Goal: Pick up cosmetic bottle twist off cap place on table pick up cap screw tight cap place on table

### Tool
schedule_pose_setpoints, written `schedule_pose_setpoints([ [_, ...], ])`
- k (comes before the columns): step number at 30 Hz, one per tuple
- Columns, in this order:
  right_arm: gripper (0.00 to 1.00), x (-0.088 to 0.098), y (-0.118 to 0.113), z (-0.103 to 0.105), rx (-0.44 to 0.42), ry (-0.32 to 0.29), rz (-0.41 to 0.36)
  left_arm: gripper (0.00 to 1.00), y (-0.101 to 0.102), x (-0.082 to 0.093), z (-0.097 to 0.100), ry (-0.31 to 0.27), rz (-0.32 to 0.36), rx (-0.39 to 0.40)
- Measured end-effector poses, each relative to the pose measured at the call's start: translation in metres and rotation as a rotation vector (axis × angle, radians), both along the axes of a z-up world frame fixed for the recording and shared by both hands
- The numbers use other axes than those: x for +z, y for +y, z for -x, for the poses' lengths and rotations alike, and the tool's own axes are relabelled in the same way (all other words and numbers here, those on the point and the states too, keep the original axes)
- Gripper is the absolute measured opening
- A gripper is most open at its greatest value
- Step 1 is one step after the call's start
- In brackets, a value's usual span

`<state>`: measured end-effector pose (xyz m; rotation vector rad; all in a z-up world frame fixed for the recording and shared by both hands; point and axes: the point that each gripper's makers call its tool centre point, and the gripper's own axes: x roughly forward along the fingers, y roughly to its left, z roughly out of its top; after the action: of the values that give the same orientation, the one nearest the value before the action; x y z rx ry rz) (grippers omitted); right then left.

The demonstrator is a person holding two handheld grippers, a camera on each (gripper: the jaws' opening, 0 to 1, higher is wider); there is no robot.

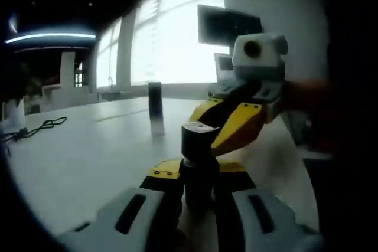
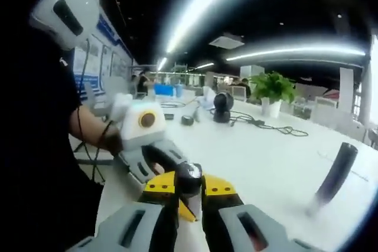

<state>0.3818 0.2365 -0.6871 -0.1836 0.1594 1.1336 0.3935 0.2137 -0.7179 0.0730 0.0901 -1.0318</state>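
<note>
Your left claw [image 1: 198, 196] clamped on the dark cosmetic bottle [image 1: 198, 172] above the white bench [image 1: 88, 157], your right claw [image 2: 189, 196] closed on its cap [image 2: 189, 173], seemingly still seated, bottle base hidden between jaws, another dark bottle [image 1: 155, 109] upright mid-bench, blurred

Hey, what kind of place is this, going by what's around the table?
Most likely an open-plan office or lab. A long white table carries cables and a potted plant, strip lights run across a dark ceiling, and a monitor stands by large bright windows.
</note>
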Motion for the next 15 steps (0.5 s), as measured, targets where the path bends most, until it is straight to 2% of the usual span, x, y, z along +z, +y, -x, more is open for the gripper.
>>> schedule_pose_setpoints([
  [4,0.08,-0.0003,0.0006,-0.002,-0.076,-0.018,-0.006,0.1,0.0019,-0.0003,-0.0044,0.012,0.002,0.049],
  [8,0.08,-0.0008,-0.001,-0.0072,-0.198,0.02,-0.045,0.1,0.0044,-0.0001,-0.0083,0.002,-0.002,0.087],
  [15,0.08,-0.0013,-0.0037,-0.0097,-0.409,0.022,-0.085,0.1,0.0072,0.0,-0.0116,-0.004,-0.004,0.114],
])
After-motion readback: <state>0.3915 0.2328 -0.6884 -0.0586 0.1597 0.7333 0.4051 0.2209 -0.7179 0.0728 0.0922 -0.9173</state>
